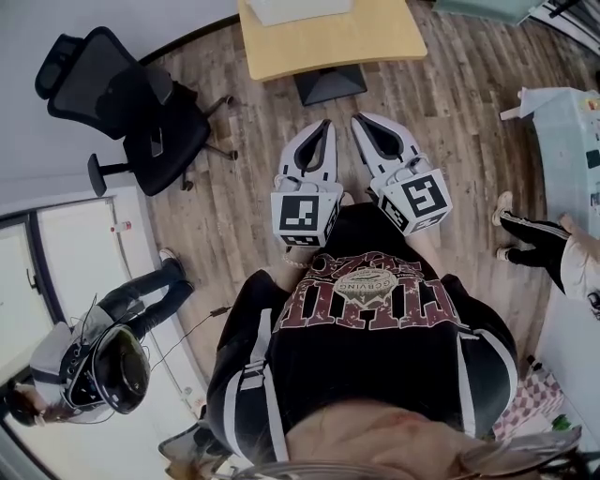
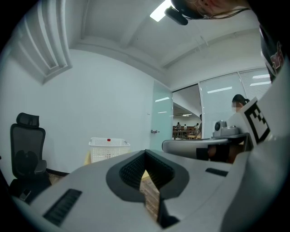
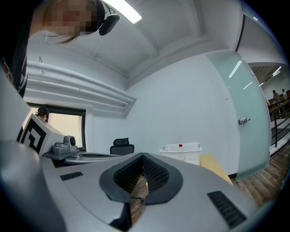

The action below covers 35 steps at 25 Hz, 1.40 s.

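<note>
- grey-white, my left hand-held gripper [image 1: 325, 126] is clenched on nothing: in the left gripper view its ribbed black pads [image 2: 132, 171] meet at the tips, and only floor boards show through the small diamond gap behind them.
- my right hand-held gripper [image 1: 357, 120] is clenched the same way, tips together, with nothing between its pads [image 3: 155, 175].
- i hold both out in front of my chest, side by side. their tips lean toward each other but stay apart, above the wooden floor [image 1: 450, 141].
- nearest ahead of them is a light wood worktop [image 1: 375, 37]. its dark base [image 1: 328, 84] sits on the floor just beyond the tips, and neither hand-held gripper touches it.
- a white slatted basket [image 1: 298, 8] stands on the far part of that worktop. the gripper views show a small red thing [image 2: 108, 140] at its top, too small to tell what it is.
- a black office chair [image 1: 122, 103] stands to my left by the pale wall, well apart from the worktop.
- a frosted glass door [image 3: 244, 113] stands to the right of the basket in the gripper views.
- at my far left is a person [image 1: 103, 361] in dark trousers with gear on the head.
- at my right, another person's legs [image 1: 530, 234] in dark striped trousers are beside a pale teal worktop [image 1: 567, 141].
</note>
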Each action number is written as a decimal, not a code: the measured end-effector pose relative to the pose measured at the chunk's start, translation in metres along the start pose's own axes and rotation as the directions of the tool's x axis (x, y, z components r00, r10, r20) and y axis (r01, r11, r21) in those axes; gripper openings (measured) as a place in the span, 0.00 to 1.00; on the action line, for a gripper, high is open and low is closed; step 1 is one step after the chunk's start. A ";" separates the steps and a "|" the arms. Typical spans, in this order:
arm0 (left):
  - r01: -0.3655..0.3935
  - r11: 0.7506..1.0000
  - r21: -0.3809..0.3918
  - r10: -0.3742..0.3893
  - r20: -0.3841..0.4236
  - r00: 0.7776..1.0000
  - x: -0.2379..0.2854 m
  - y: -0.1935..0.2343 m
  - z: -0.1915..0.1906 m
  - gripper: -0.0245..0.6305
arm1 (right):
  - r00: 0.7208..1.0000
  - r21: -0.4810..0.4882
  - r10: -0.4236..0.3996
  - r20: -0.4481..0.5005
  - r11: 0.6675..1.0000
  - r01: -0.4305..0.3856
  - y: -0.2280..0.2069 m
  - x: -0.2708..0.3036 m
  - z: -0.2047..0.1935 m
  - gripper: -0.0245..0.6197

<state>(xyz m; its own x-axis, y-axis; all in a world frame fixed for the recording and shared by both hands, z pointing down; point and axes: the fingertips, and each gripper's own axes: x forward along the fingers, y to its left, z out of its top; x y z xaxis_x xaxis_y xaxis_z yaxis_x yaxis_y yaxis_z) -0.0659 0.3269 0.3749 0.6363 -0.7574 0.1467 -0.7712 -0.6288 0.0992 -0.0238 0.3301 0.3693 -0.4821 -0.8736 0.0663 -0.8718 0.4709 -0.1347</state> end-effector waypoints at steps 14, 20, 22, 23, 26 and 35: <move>0.038 0.999 -0.004 -0.038 0.000 0.999 0.046 0.031 0.008 0.11 | 0.999 0.003 -0.031 -0.009 1.000 0.031 -0.027 0.041 0.004 0.06; 0.078 0.997 -0.001 -0.078 -0.003 0.997 0.076 0.045 0.014 0.11 | 0.998 -0.002 -0.069 0.000 0.998 0.069 -0.048 0.065 0.011 0.06; 0.094 0.996 0.003 -0.094 0.000 0.996 0.086 0.051 0.017 0.11 | 0.996 -0.004 -0.087 0.005 0.996 0.087 -0.054 0.074 0.014 0.06; 0.102 0.995 0.005 -0.102 0.001 0.995 0.090 0.055 0.019 0.11 | 0.996 -0.005 -0.094 0.006 0.996 0.094 -0.056 0.079 0.015 0.06; 0.121 0.993 0.009 -0.122 0.002 0.993 0.103 0.068 0.022 0.11 | 0.994 -0.007 -0.110 0.011 0.994 0.110 -0.062 0.096 0.017 0.06; 0.184 0.983 0.021 -0.184 -0.001 0.983 0.135 0.100 0.031 0.11 | 0.985 -0.002 -0.170 0.028 0.985 0.170 -0.078 0.136 0.024 0.06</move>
<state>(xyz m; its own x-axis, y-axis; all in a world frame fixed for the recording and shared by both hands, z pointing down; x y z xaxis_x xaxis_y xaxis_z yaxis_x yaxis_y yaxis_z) -0.0563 0.1564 0.3743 0.7671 -0.6288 0.1268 -0.6407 -0.7607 0.1041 -0.0195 0.1718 0.3648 -0.3242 -0.9440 0.0606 -0.9413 0.3156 -0.1195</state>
